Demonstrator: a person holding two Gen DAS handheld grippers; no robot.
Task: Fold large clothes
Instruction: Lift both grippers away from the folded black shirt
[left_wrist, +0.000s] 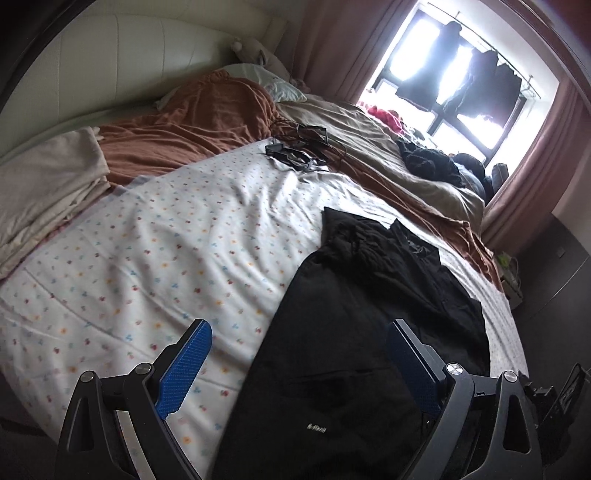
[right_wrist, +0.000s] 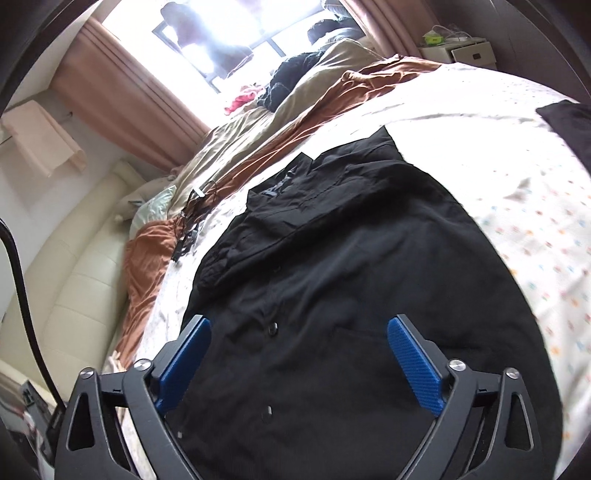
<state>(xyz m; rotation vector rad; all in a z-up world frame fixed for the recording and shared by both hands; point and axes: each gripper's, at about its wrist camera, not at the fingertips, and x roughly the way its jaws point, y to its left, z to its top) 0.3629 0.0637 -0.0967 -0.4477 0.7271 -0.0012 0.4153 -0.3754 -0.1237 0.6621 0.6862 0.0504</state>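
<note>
left claw (left_wrist: 297, 334): released, jaws wide, nothing between the blue pads (left_wrist: 184, 365). Tilted down at the bed, hanging above the line where the shirt's edge meets the sheet; no cloth contact visible.
right claw (right_wrist: 299, 330): released, jaws wide, no fabric pinched. Tilted down, hanging over the shirt's button row; pads (right_wrist: 415, 363) clear of the cloth.
shirt (left_wrist: 354, 317): black, buttoned, lying spread on the bed near its front edge. Collar end points toward the window and is bunched and creased; lower part lies flatter, small white label visible near the hem in the left wrist view.
sheet (left_wrist: 166, 251): white with small coloured print, wrinkled, directly under the shirt.
blanket (left_wrist: 177, 129): rust-brown, crumpled along the far side of the sheet, apart from the shirt.
cables (left_wrist: 301, 147): dark tangle with small devices at the blanket's edge, well apart from the shirt.
dark pile (left_wrist: 432, 164): clothes heaped near the window (left_wrist: 454, 74), far side of the bed.
second dark item (right_wrist: 569, 122): black cloth on the sheet at the right wrist view's right edge, type unclear.
headboard (left_wrist: 110, 70): cream, padded, left of the bed.
</note>
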